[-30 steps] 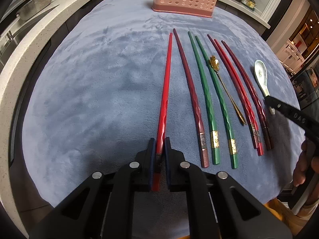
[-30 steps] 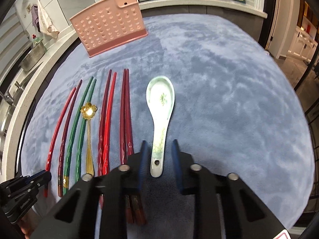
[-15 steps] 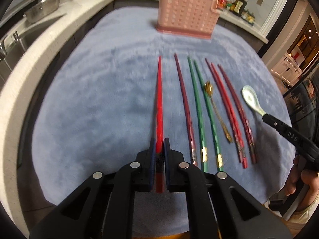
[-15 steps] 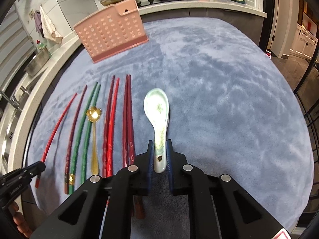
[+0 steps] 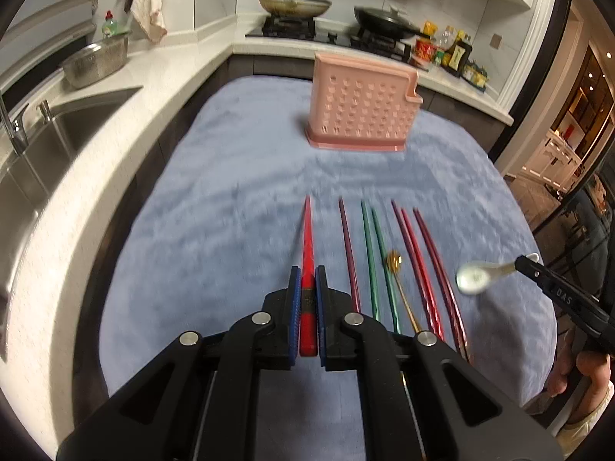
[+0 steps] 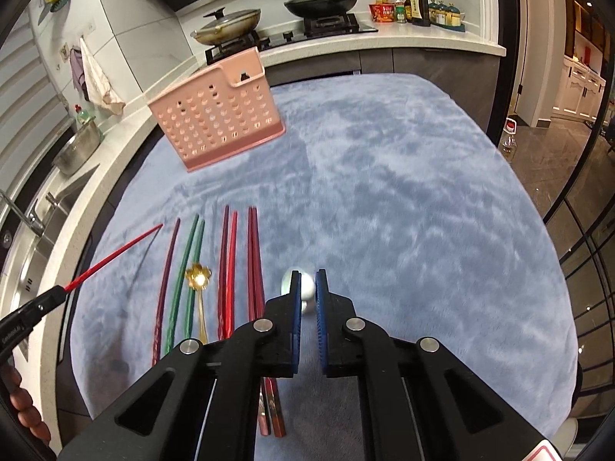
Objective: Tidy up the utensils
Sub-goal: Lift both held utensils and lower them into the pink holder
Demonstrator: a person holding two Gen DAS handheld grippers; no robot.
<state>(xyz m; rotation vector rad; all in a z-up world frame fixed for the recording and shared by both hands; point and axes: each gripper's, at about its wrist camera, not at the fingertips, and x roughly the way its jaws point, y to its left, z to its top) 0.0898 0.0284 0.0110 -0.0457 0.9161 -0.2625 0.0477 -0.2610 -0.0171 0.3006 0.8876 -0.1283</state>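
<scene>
My left gripper (image 5: 307,272) is shut on the thick end of a red chopstick (image 5: 307,230), which is lifted off the blue cloth (image 5: 230,192) and points away. My right gripper (image 6: 306,274) has its jaws closing tight on the handle of a white ceramic spoon (image 6: 305,288). That spoon (image 5: 474,278) hangs in the air at the right of the left wrist view. On the cloth lie a dark red chopstick (image 5: 348,253), a green pair (image 5: 373,261), a gold spoon (image 5: 394,261) and several red chopsticks (image 5: 419,269). A pink perforated holder (image 5: 363,111) stands upright at the far end.
A white counter with a sink (image 5: 57,134) and a metal bowl (image 5: 96,63) runs along the left. Beyond the table are a stove with pans (image 5: 294,4) and bottles (image 6: 417,0). A person's hand (image 5: 584,368) holds the right gripper at the table's near right edge.
Both grippers have risen. The red chopstick has come off the cloth in the left gripper. The right jaws closed on the spoon's handle and lifted the spoon.
</scene>
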